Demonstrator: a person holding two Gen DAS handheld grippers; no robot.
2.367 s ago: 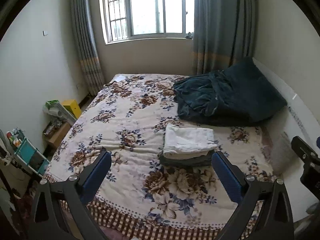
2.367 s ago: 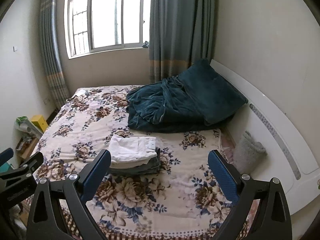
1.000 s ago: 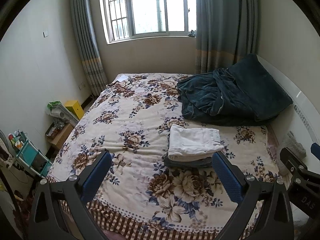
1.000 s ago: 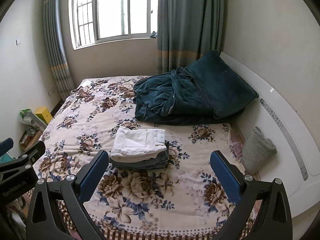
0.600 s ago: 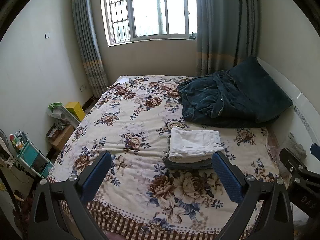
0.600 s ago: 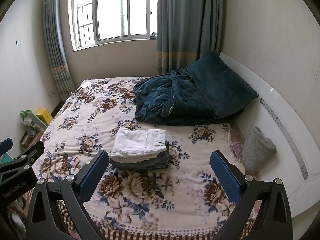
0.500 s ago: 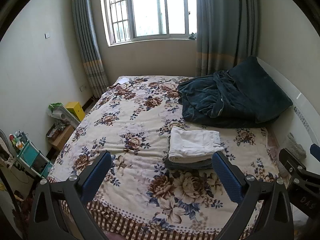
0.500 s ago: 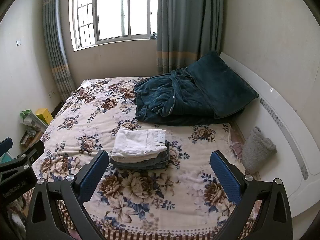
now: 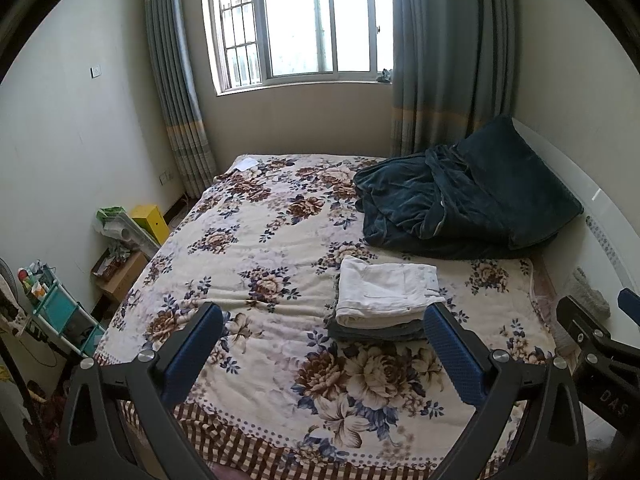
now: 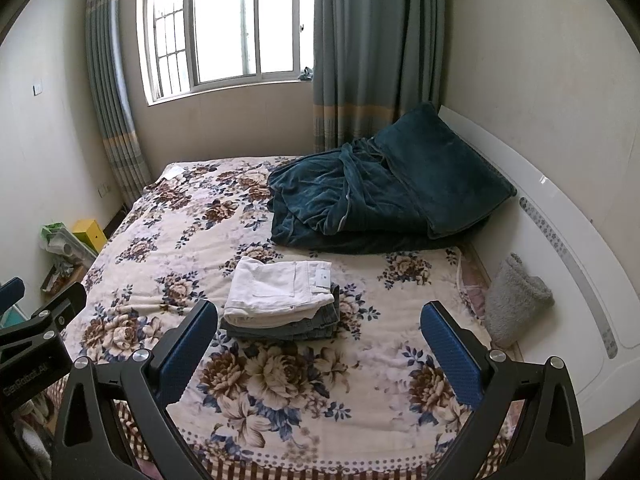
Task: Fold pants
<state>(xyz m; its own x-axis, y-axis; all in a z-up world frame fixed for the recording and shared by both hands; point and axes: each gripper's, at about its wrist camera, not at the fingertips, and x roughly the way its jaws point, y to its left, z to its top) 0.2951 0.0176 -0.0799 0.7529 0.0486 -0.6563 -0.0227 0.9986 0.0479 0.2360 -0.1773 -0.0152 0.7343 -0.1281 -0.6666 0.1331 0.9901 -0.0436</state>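
While both grippers' fingers (image 9: 200,336) gape wide and empty, folded white pants (image 10: 278,286) top the stack on the bed (image 10: 168,216)

A bed (image 9: 256,240) with a cream floral bedspread (image 10: 288,380) filled most of the room, its near hem checked in brown. A dark teal blanket (image 9: 408,204) lay crumpled at the far right of the bed, partly over a teal pillow (image 9: 520,184) that leaned on the white headboard (image 10: 560,216). A grey fluffy bundle (image 10: 516,300) sat between mattress and headboard. Behind the bed a barred window (image 9: 296,24) let in daylight, flanked by grey-blue curtains (image 9: 448,52) with a pale band. On the floor to the left stood a yellow box (image 9: 152,220), a low wooden stand (image 9: 116,276) and a turquoise rack (image 9: 56,312). A small white paper (image 9: 246,163) lay at the bed's far corner.
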